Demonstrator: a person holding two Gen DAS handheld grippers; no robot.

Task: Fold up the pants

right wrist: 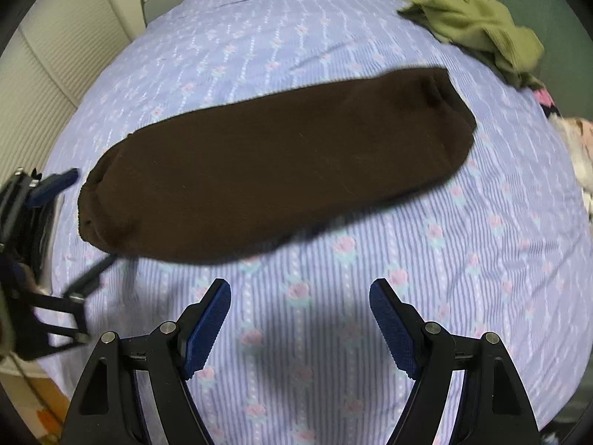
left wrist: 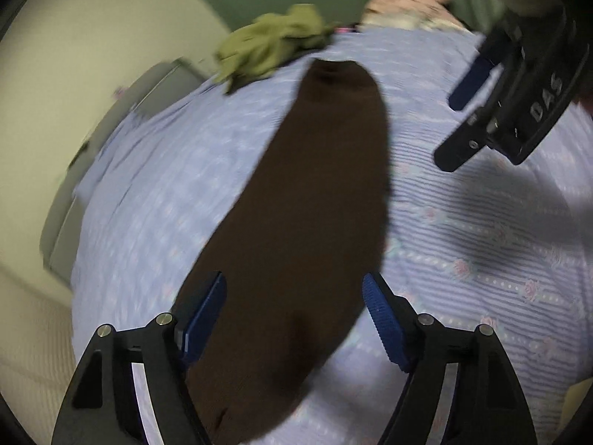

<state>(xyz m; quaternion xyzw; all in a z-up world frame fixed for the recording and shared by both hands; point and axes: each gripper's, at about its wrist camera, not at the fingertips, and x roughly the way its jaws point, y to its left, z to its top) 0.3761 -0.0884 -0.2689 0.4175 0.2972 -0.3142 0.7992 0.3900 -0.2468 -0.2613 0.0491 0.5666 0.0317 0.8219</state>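
Observation:
Dark brown pants (left wrist: 296,193), folded into one long strip, lie flat on a lilac flowered bed sheet (left wrist: 481,259). My left gripper (left wrist: 292,282) hangs open over the near end of the strip. Its blue pads (left wrist: 207,315) stand wide on either side and do not touch the cloth. In the right wrist view the pants (right wrist: 278,170) stretch across the middle, and the left gripper (right wrist: 89,218) shows blurred at their left end. My right gripper (right wrist: 298,285) is open over bare sheet on the near side of the pants, holding nothing. It also appears as the right gripper (left wrist: 450,133) at upper right.
A crumpled olive-green garment (right wrist: 474,26) lies at the far corner of the bed. Pink and white cloth (right wrist: 582,155) is heaped at the right edge. A grey bed frame (left wrist: 122,111) and a pale wall border the far side of the bed sheet (right wrist: 333,333).

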